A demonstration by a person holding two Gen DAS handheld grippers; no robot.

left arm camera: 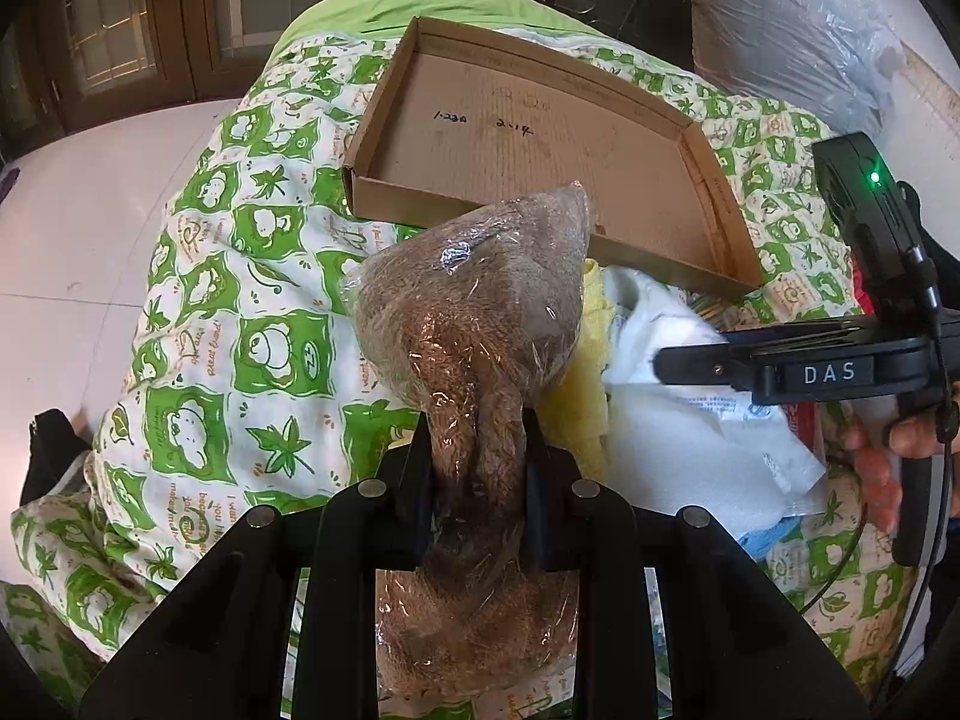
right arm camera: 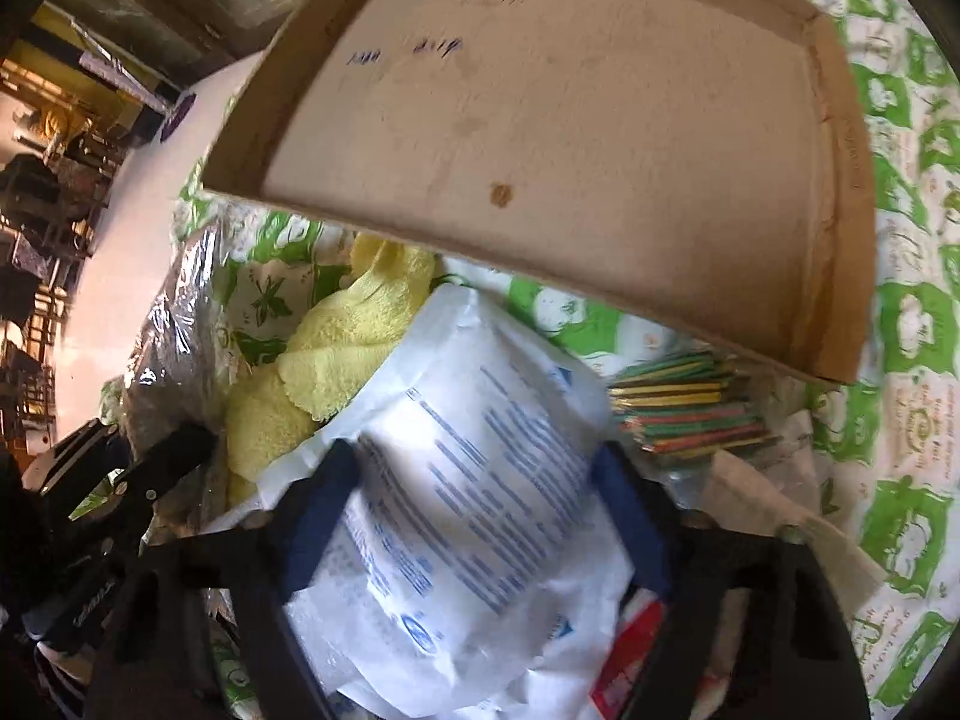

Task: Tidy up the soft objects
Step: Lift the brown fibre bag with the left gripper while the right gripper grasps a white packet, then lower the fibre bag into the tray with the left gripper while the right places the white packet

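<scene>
The left gripper (left arm camera: 480, 450) was clamped on a brown plush toy in clear wrap (left arm camera: 474, 324), held up just short of the shallow cardboard box (left arm camera: 714, 204). The right gripper (right arm camera: 474, 516) stood spread, its 2 fingers astride a white printed packet (right arm camera: 480, 420) beside a yellow towel (right arm camera: 342, 360) and colored sticks (right arm camera: 678, 402), all on the green-patterned quilt (left arm camera: 198, 300).

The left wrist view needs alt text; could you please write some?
The left gripper pinches a plastic-wrapped brown plush toy above a green-patterned quilt. An empty cardboard tray lies beyond.
</scene>
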